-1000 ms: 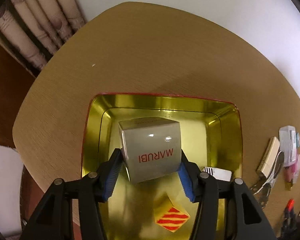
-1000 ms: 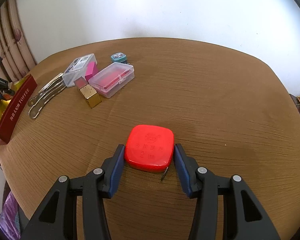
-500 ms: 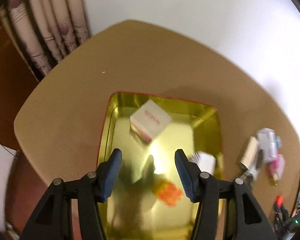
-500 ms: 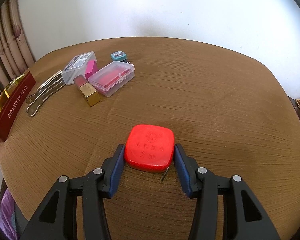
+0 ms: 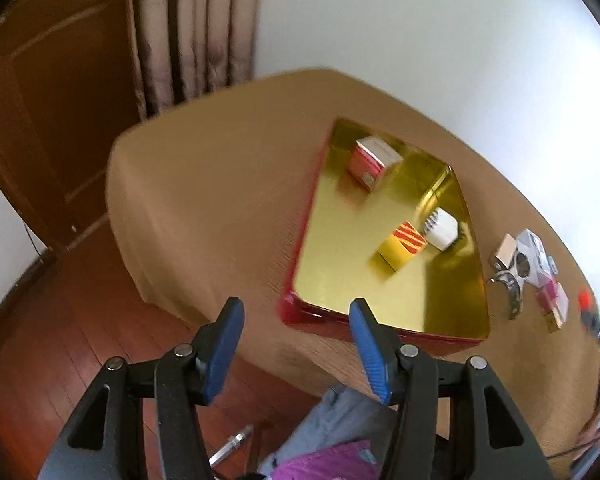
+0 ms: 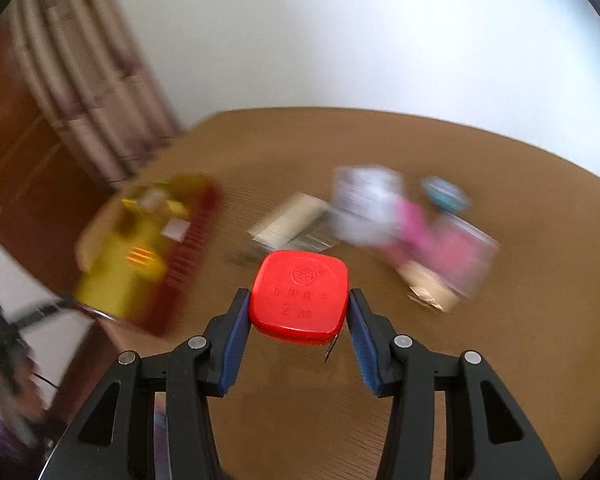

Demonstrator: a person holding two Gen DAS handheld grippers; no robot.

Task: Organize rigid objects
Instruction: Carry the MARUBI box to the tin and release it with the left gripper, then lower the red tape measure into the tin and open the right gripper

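My right gripper [image 6: 298,300] is shut on a red tape measure [image 6: 299,295], held above the brown table. A red tin with a gold inside [image 5: 456,316] lies on the table's left part; its blurred shape shows as the tin [image 6: 196,236] in the right wrist view. In it lie a white and red box [image 5: 374,162], a yellow box with red stripes [image 5: 400,246] and a small white box [image 5: 442,228]. My left gripper [image 5: 296,320] is open and holds nothing. It hangs near the table's front edge, just short of the tin's near corner.
Right of the tin lie small items: a clear plastic case [image 6: 364,200], a pink item [image 6: 416,220], a clear box with pink contents [image 6: 460,256], a gold cube [image 6: 432,296], a teal object [image 6: 446,194] and metal clips [image 5: 508,292]. Curtains [image 5: 196,28] and wooden floor [image 5: 60,320] lie left.
My left gripper let the white box fall into the tin and pulled back towards the table's front edge. My right gripper lifted the tape measure off the table and swung left.
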